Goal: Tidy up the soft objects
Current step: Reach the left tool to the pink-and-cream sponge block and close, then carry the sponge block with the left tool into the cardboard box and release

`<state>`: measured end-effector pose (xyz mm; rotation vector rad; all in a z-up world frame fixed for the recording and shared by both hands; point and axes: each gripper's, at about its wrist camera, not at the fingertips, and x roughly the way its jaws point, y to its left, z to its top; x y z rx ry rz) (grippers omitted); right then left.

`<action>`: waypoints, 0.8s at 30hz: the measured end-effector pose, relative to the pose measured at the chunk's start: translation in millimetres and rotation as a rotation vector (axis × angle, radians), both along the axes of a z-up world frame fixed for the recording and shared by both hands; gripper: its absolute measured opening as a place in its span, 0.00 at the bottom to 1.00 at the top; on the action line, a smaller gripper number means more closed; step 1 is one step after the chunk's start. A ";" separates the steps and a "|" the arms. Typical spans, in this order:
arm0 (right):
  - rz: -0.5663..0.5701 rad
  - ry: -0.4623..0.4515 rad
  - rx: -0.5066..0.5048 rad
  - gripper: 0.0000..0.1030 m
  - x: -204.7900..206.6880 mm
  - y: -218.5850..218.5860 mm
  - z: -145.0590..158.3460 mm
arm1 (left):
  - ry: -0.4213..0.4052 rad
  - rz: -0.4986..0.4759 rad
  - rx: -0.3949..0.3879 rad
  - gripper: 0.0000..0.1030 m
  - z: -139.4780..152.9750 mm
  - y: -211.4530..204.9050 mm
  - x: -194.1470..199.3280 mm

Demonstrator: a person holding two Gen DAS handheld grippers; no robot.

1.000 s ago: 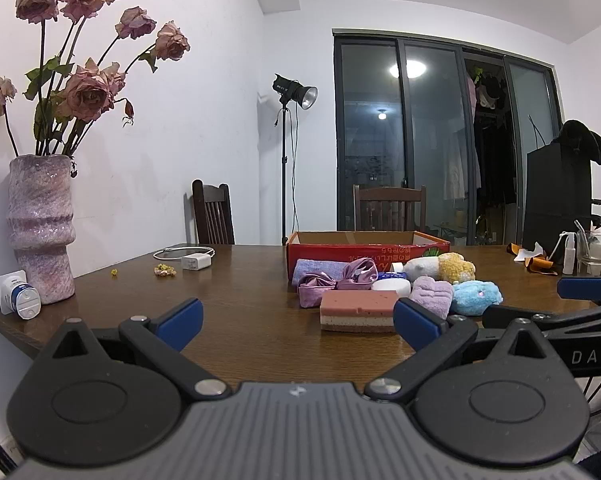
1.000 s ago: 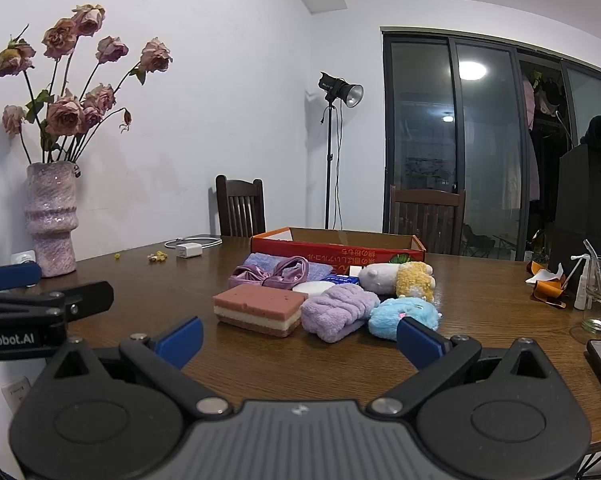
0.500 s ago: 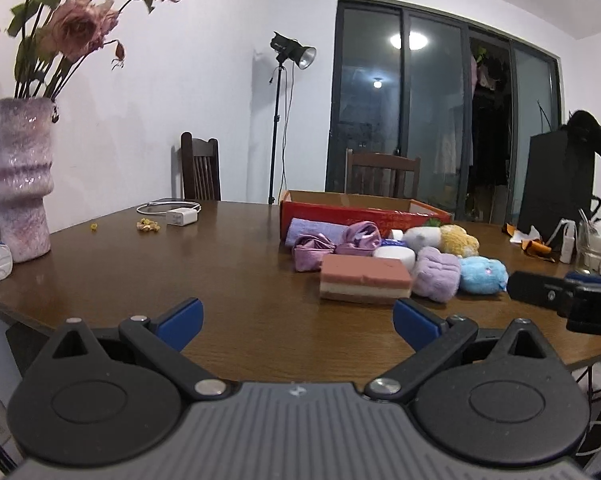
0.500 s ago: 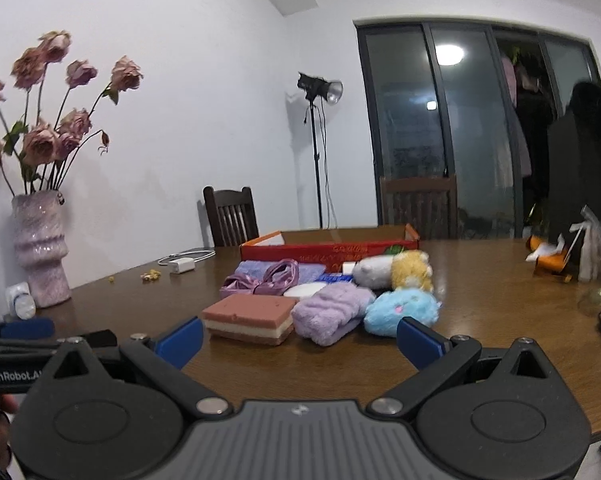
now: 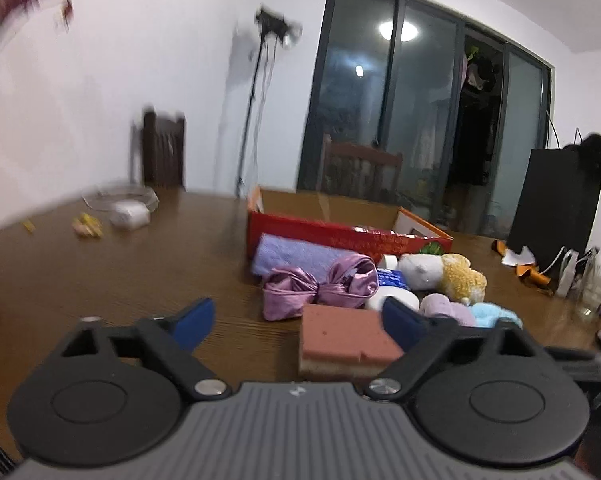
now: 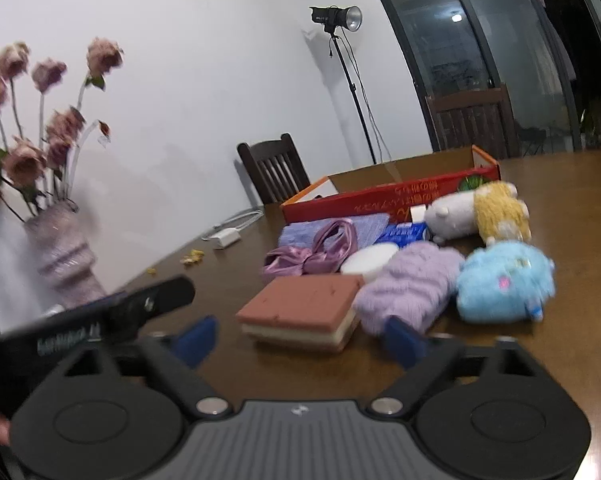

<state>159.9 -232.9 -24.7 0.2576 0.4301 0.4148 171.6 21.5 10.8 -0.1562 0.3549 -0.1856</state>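
Barely begun, by the look of it; red cardboard box (image 6: 384,196) seemingly empty; pink sponge (image 6: 300,314), lilac plush (image 6: 410,284), blue plush (image 6: 504,282), satin bow (image 5: 320,286) all loose on table (image 5: 120,272); left gripper (image 5: 296,318) and right gripper (image 6: 300,338) spread wide, grasping nothing; box lettering illegible; "Robot" half-readable on the left gripper's side.

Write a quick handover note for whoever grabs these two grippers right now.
Left gripper: open, empty, facing the pink sponge.
Right gripper: open, empty, just short of the same sponge.
The sponge, satin bow, lavender fluffy cloth, blue plush, white-and-yellow plush and folded purple towel all lie on the table in front of the red box.
Done: nothing visibly packed.
Left: everything, probably into the box.
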 end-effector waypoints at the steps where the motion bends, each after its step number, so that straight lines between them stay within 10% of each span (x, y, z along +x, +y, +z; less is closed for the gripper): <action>1: 0.006 0.022 0.006 0.63 9.6 2.0 0.5 | 0.036 -0.020 -0.029 0.70 -0.5 3.8 13.2; 11: -0.002 0.153 0.008 0.42 77.0 12.7 -9.8 | 0.278 -0.153 -0.183 0.33 -28.1 15.2 79.3; 24: 0.041 0.098 0.071 0.38 90.7 2.6 17.8 | 0.185 -0.183 -0.271 0.29 8.8 20.1 79.7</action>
